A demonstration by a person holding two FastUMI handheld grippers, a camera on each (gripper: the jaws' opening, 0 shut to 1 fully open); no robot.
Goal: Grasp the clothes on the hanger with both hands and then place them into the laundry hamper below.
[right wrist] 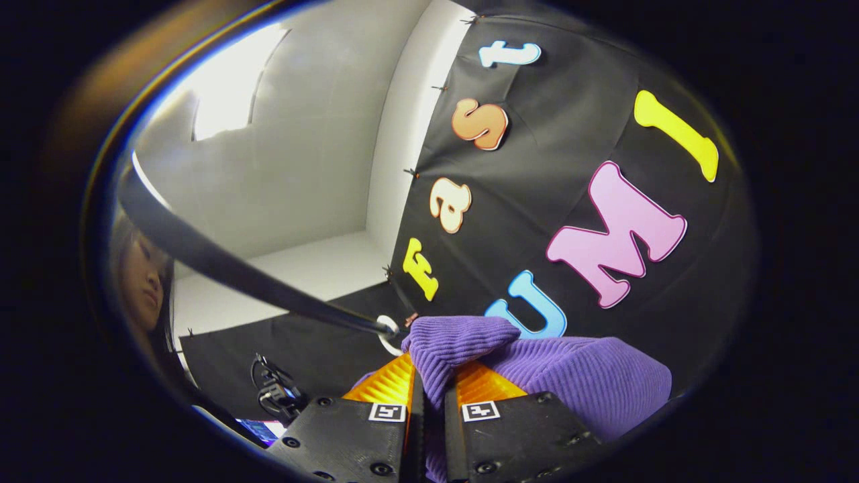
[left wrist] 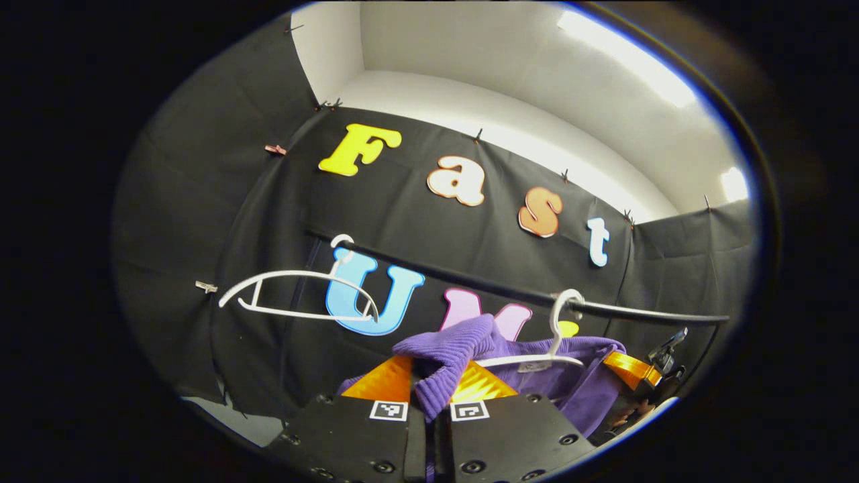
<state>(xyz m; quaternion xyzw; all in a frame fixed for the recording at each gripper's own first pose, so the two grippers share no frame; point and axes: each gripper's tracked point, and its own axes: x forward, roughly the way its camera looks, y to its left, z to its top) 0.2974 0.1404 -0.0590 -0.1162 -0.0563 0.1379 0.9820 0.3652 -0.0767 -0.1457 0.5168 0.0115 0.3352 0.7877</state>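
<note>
L hand-held gripper (left wrist: 429,396) & R hand-held gripper (right wrist: 429,392) both clenched on purple sweater (left wrist: 456,349), on white hanger (left wrist: 560,335).

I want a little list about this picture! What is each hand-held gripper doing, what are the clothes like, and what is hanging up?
clothes: purple knit sweater, bunched up, partly on a white hanger
left hand-held gripper: shut on a fold of the sweater
right hand-held gripper: shut on another fold
rail: black rod holding that hanger
spare hanger: white, bare, hooked on the same rod
laundry hamper: cannot tell where it is
</note>
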